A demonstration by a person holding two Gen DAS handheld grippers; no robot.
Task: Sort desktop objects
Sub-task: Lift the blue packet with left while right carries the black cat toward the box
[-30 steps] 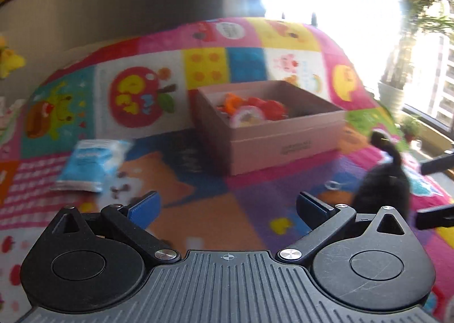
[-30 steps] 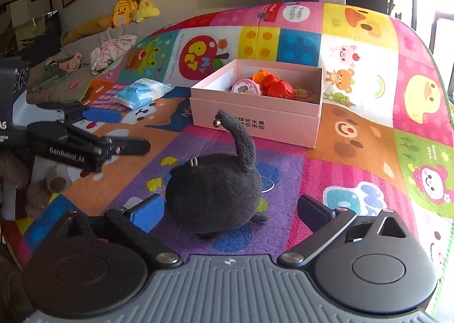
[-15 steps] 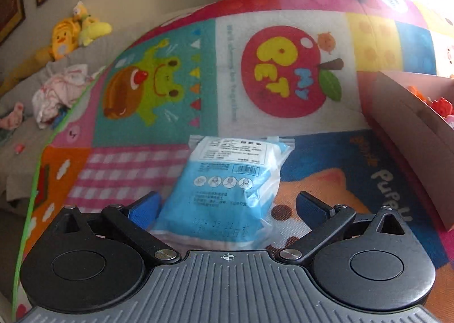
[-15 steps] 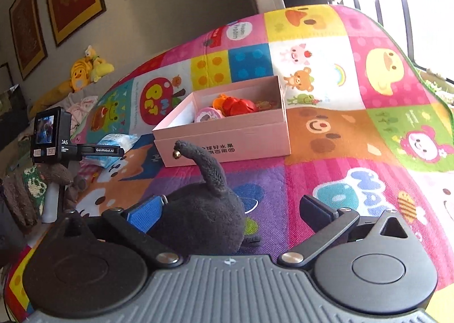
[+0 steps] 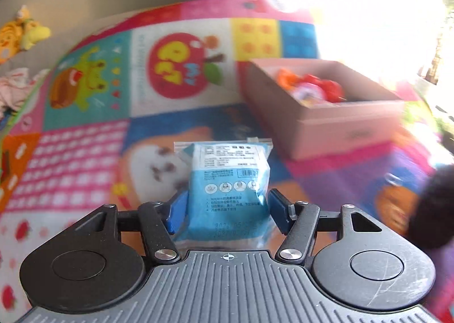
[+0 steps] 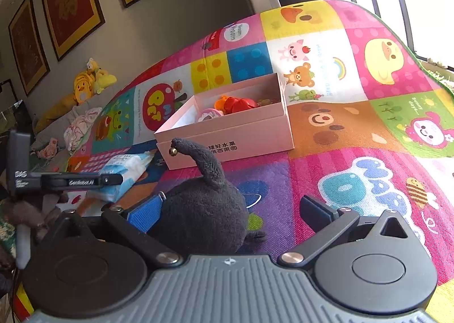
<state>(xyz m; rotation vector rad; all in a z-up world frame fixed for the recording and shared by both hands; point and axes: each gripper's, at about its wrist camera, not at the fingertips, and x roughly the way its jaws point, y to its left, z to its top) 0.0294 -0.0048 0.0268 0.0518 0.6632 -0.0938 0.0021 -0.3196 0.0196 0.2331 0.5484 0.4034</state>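
Here: bright play mat (image 6: 326, 130), framed pictures (image 6: 68, 5); left gripper (image 5: 227, 211) closing round blue packet (image 5: 227, 181).

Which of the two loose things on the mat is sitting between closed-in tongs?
The blue packet: the left tongs are closing on its sides. The black plush toy sits between the right tongs, spread wide.

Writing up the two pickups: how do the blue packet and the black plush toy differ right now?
The blue packet is a flat, printed plastic bag; the black plush toy is round, fuzzy and plain, with an upright tail bearing a small bell. The left gripper is closing its jaws on the packet's sides, while the right gripper stands wide, one pad clear of the toy. Both sit between jaws, near the pink box.
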